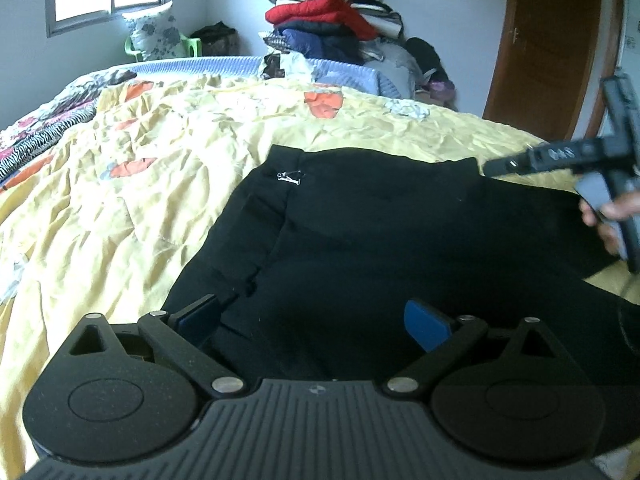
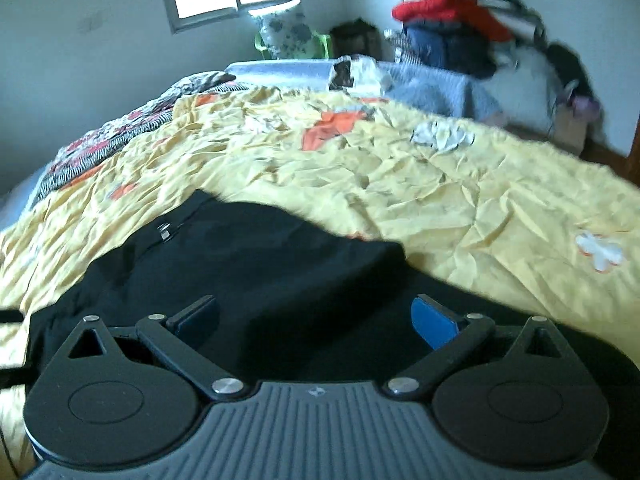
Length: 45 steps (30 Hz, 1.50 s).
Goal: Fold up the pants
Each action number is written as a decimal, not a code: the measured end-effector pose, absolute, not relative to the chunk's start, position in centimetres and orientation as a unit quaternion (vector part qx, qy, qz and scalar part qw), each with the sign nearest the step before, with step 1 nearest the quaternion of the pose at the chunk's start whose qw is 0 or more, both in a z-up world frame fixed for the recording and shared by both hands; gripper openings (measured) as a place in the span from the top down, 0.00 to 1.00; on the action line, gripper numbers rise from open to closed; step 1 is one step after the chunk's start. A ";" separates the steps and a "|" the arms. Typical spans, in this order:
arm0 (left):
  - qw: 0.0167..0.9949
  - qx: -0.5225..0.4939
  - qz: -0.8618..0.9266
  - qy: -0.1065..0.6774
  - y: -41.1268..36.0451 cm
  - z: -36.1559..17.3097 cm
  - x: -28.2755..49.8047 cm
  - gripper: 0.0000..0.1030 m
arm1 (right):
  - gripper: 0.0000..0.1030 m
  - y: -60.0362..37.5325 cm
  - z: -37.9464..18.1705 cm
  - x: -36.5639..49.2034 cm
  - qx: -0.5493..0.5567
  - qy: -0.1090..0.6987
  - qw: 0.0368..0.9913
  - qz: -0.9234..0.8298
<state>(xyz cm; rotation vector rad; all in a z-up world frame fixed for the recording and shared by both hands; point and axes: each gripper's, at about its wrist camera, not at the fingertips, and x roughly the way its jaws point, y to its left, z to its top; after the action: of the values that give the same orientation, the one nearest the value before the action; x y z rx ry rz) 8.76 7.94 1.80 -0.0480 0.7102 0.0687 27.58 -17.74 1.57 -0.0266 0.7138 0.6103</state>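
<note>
1. My left gripper (image 1: 316,322) hung just above the black pants (image 1: 400,232), jaws spread wide, nothing between the blue pads (image 1: 426,324).
2. My right gripper (image 2: 316,322) was the same: wide open, empty, low over the dark cloth.
3. The pants lay spread on the yellow bedspread (image 1: 140,168), zip pull (image 1: 289,178) showing near the far edge, close to me on the bed.
4. I judged the fold barely begun; the cloth looked flat and mostly single-layered.
5. To do it well, I reckoned each gripper should pinch a matching edge, taking all layers, then lift evenly so no crease dragged.
6. Containers: none I could make out; only a clothes pile (image 1: 332,20) stacked beyond the bed.
</note>
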 end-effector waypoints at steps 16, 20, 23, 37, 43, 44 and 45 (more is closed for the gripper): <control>0.922 -0.064 0.046 0.380 10.4 2.0 16.8 0.03 | 0.94 -14.3 -1.5 32.3 -0.134 0.362 0.843 0.375; 0.903 -0.168 0.020 0.394 12.5 3.0 20.9 0.03 | 0.94 -12.7 -0.2 24.2 -0.245 0.289 0.845 0.378; 0.886 -0.235 -0.003 0.399 13.6 3.3 24.0 0.03 | 0.94 -10.9 -0.6 18.3 -0.343 0.237 0.828 0.375; 0.795 -0.394 0.011 0.461 15.3 -0.3 31.0 0.97 | 0.96 -10.2 -1.8 15.2 -0.355 0.211 0.834 0.366; 0.833 -0.365 -0.024 0.414 16.0 2.7 22.4 0.96 | 0.96 -10.9 -0.1 12.1 -0.278 0.243 0.830 0.418; 0.837 -0.357 -0.032 0.412 16.3 3.2 20.6 0.96 | 0.96 -10.8 0.2 11.2 -0.267 0.246 0.827 0.429; 0.841 -0.349 -0.040 0.411 16.5 3.6 19.1 0.97 | 0.96 -10.7 0.5 9.9 -0.255 0.250 0.823 0.442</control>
<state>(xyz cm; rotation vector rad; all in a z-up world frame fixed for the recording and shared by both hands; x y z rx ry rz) 19.10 16.48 3.55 -0.7383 0.8681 -0.0854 9.91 -10.74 0.47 -0.5430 0.5324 0.9396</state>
